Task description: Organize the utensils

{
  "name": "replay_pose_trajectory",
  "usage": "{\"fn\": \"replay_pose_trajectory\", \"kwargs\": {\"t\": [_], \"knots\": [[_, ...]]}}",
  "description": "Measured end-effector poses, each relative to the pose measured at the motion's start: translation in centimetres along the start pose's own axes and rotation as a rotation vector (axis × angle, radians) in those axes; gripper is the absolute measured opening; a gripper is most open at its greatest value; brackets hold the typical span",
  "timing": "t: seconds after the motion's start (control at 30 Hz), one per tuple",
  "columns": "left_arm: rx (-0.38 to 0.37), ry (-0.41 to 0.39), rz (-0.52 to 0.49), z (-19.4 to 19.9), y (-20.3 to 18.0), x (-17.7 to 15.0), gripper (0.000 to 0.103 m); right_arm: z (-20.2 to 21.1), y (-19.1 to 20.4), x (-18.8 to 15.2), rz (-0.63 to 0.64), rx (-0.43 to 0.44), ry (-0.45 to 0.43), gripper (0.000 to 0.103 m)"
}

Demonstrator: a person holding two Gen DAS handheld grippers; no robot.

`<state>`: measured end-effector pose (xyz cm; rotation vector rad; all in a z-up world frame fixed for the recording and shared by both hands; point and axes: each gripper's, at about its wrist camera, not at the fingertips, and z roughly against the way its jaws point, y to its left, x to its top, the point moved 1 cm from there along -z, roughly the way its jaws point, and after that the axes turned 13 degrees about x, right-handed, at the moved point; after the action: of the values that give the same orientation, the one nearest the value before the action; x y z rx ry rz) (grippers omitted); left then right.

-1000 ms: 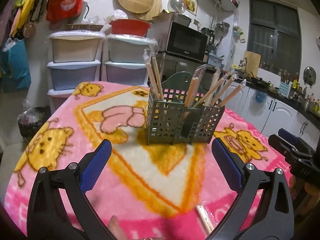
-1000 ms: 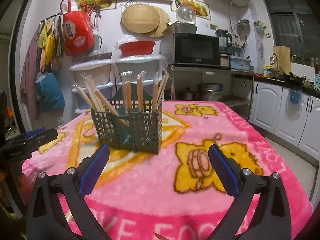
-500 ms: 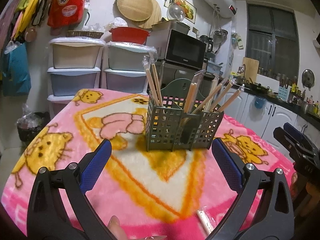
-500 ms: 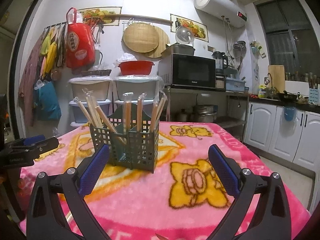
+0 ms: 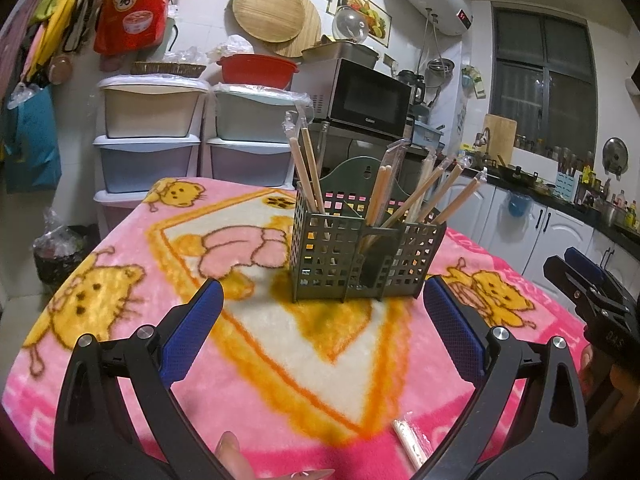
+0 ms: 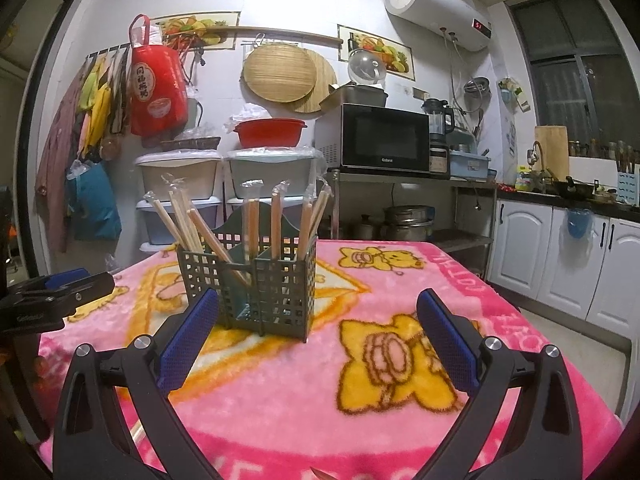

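The left gripper (image 5: 322, 312), black with blue rubber pads, hangs over the pink fluffy blanket (image 5: 120, 300) with yellow cartoon animals on it. Its jaws are wide open and hold nothing. In the left wrist view, a fingertip (image 5: 232, 454) shows at 6 o'clock, at the very bottom.

At 12 o'clock from this gripper stands the dark green plastic holder with square holes (image 5: 360, 260). It sits upright on the blanket, near the middle of the table. Wooden chopsticks in clear plastic wrappers (image 5: 308, 172) stick up out of it. Some stand nearly straight in the left part, and others lean toward 2 o'clock in the right part.

At 5 o'clock, near the bottom edge, one more wrapped pair of chopsticks (image 5: 408, 440) lies flat on the blanket, well apart from the holder.

At 3 o'clock in the same view, the right gripper (image 5: 588, 280) comes in from the side.

In its own view, the right gripper (image 6: 318, 314) also hangs above the blanket with its jaws wide open and empty. The holder (image 6: 260, 284) stands at 11 o'clock from it, partly behind its left pad. The left gripper (image 6: 60, 288) shows at 9 o'clock.

Behind the table are stacked plastic drawers (image 6: 180, 184), a red bowl (image 6: 270, 132) and a black microwave (image 6: 384, 140).
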<state>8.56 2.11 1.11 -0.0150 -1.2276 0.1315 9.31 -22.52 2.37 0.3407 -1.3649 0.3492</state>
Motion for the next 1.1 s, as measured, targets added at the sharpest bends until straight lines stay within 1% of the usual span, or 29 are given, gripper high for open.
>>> {"fn": "replay_pose_trajectory", "kwargs": {"t": [1.1], "knots": [[-0.004,0.002,-0.002,0.22,-0.10,-0.19,0.092,0.13,-0.12,-0.10,-0.005,-0.003,0.002,0.096]]}}
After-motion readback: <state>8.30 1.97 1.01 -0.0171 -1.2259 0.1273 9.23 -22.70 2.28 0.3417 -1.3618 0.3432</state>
